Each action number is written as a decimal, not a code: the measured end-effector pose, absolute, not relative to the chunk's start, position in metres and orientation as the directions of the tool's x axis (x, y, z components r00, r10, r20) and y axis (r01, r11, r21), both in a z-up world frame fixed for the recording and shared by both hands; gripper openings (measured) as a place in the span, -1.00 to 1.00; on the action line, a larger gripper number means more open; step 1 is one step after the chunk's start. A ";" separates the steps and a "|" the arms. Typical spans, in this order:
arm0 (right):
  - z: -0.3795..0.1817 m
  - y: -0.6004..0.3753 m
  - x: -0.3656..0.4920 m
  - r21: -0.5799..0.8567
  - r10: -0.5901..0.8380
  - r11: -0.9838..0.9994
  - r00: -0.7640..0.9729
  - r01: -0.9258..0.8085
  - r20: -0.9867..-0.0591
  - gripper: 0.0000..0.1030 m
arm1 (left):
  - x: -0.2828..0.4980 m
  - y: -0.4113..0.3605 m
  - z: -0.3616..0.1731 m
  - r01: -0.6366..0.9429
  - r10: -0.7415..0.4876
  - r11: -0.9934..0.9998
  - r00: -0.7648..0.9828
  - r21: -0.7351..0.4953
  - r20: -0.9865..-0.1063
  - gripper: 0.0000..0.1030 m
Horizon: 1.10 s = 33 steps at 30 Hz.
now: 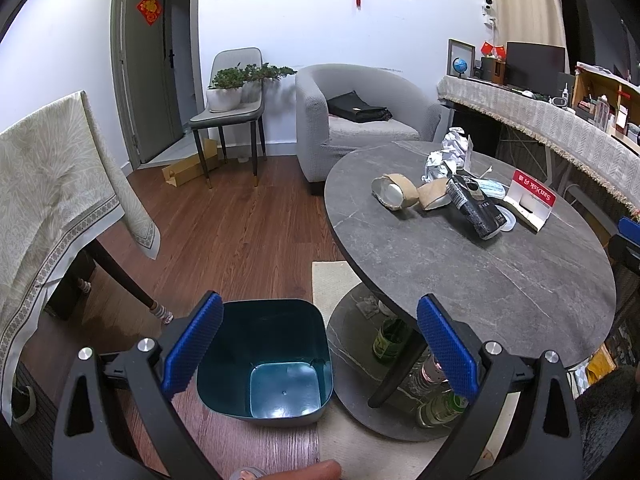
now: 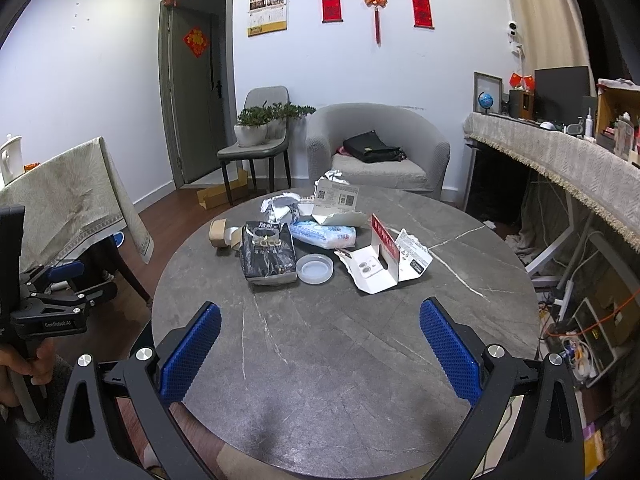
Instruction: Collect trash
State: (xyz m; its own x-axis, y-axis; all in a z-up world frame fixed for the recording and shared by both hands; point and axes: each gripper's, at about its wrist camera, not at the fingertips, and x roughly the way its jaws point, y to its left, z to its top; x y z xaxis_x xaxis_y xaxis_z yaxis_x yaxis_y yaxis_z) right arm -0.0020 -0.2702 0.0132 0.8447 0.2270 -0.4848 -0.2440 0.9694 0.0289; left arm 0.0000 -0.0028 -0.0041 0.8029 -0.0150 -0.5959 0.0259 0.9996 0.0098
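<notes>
In the left wrist view the left tool [image 1: 320, 344] is spread wide and holds nothing; the teal bin [image 1: 268, 360] sits on the floor between its blue pads [image 1: 192, 348], low in the frame, mouth tilted toward the camera and bare inside. The round grey bench [image 1: 480, 272] fills the right half, its edge just right of the bin.

In the right wrist view the right tool [image 2: 320, 352] is likewise wide open and empty, hanging over the bench's near bare part. The trash lies well beyond it, in a cluster at mid-frame. A black bag [image 2: 268, 254] lies flat, its long axis running away from the tool. Left of it is a brown tape roll [image 2: 220, 234], behind it crumpled foil [image 2: 280, 208]. A white wrapped pack [image 2: 324, 234] lies crosswise from left to right. A clear lid [image 2: 315, 269] sits just right of the bag. A torn red-and-white card pack [image 2: 384, 260] stands open further right. Nothing lies between the tool and the bag.

The left tool shows at the left edge [image 2: 52, 296].
</notes>
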 end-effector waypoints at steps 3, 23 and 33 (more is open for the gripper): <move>0.020 -0.271 -0.005 0.006 0.206 0.973 0.852 -0.232 -0.482 0.95 | -0.001 0.001 -0.001 0.021 -0.020 1.000 0.804 -0.006 -0.595 0.93; 0.046 -0.259 -0.005 0.030 0.253 0.960 0.818 -0.279 -0.517 0.95 | -0.010 0.023 0.039 0.070 -0.078 0.997 0.827 -0.035 -0.556 0.89; 0.032 -0.231 0.046 0.100 0.353 0.929 0.767 -0.357 -0.536 0.93 | 0.031 -0.005 0.038 0.242 -0.184 0.970 0.785 0.020 -0.591 0.61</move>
State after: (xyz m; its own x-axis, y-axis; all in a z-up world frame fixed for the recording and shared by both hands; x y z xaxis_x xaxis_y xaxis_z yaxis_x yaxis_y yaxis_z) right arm 0.0461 -0.2310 0.0319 0.7673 0.3527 -0.5356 -0.3572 0.9287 0.0997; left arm 0.0314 -0.0046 0.0377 0.7854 -0.1838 -0.5911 0.2421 0.9700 0.0201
